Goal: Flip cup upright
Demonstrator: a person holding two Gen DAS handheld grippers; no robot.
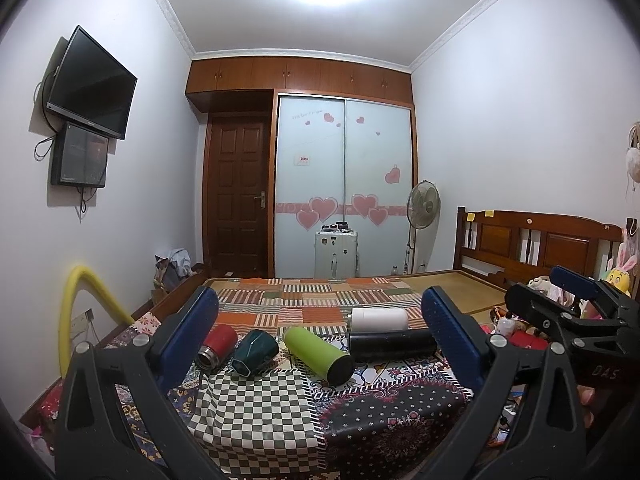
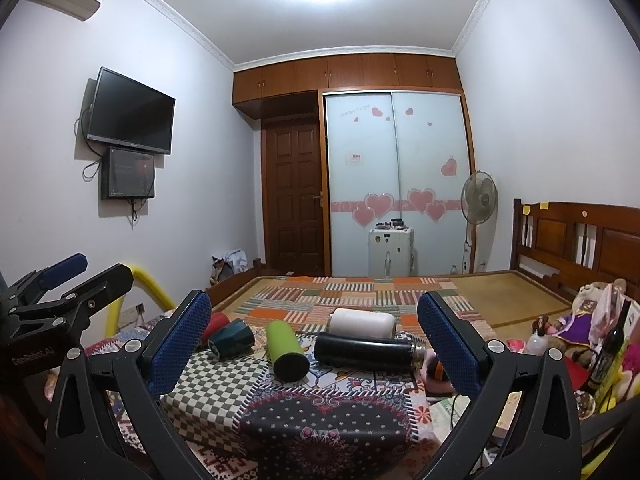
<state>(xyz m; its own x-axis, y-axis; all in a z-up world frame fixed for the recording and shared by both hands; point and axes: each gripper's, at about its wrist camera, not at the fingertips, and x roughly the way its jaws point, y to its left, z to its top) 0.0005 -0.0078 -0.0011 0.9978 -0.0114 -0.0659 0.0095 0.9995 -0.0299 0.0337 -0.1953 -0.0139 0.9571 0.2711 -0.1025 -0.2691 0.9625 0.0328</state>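
5 vessels lie on their sides on the patterned cloth covering the bench [image 1: 256,420]. The dark green cup [image 1: 255,352] rests between the red flask [image 1: 214,346] and the lime bottle [image 1: 318,354], mouth toward the camera, long axis running roughly toward the tools. Left tool [image 1: 320,344]: jaws apart, empty. Right tool [image 2: 314,344]: jaws apart, empty. The cup sits left of centre, so the left tool appears nearer.
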